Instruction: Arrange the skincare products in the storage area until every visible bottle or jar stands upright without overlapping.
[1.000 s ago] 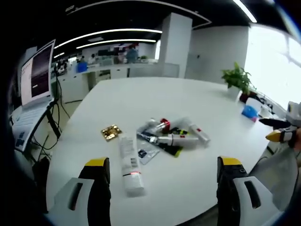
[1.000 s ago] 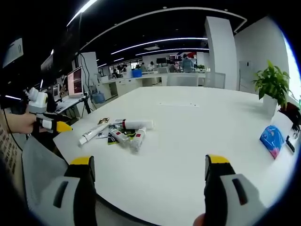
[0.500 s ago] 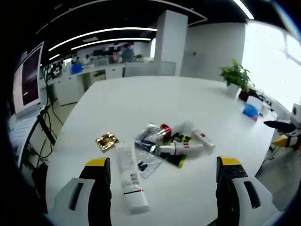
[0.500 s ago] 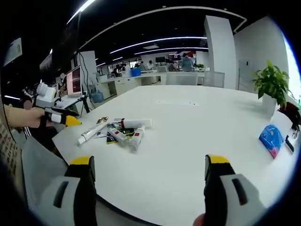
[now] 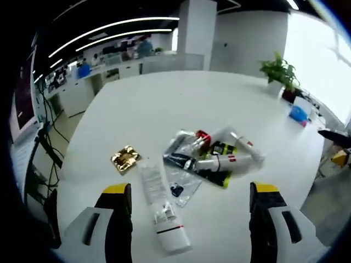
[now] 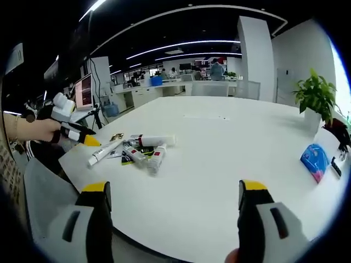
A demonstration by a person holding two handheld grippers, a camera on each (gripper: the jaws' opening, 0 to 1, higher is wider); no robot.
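Observation:
A heap of skincare tubes (image 5: 211, 153) lies flat on the white table (image 5: 164, 104), overlapping on a dark sachet. A long white tube (image 5: 160, 205) lies apart, nearer me, beside a gold foil packet (image 5: 124, 159). My left gripper (image 5: 186, 216) hovers open over the table's near edge, its fingers either side of the long tube. In the right gripper view the same heap (image 6: 140, 152) lies at the table's left, far ahead of my open, empty right gripper (image 6: 173, 211). The left gripper (image 6: 77, 134), held by a hand, hangs beside the heap there.
A potted plant (image 6: 315, 101) and a blue packet (image 6: 312, 161) stand at the table's far right side. A monitor (image 6: 85, 93) on a stand and office desks with people lie beyond the table. A grey sleeve (image 6: 41, 192) shows at lower left.
The left gripper has moved forward and tipped down over the tubes, which now look nearer and larger. The right gripper has hardly moved. No product has shifted.

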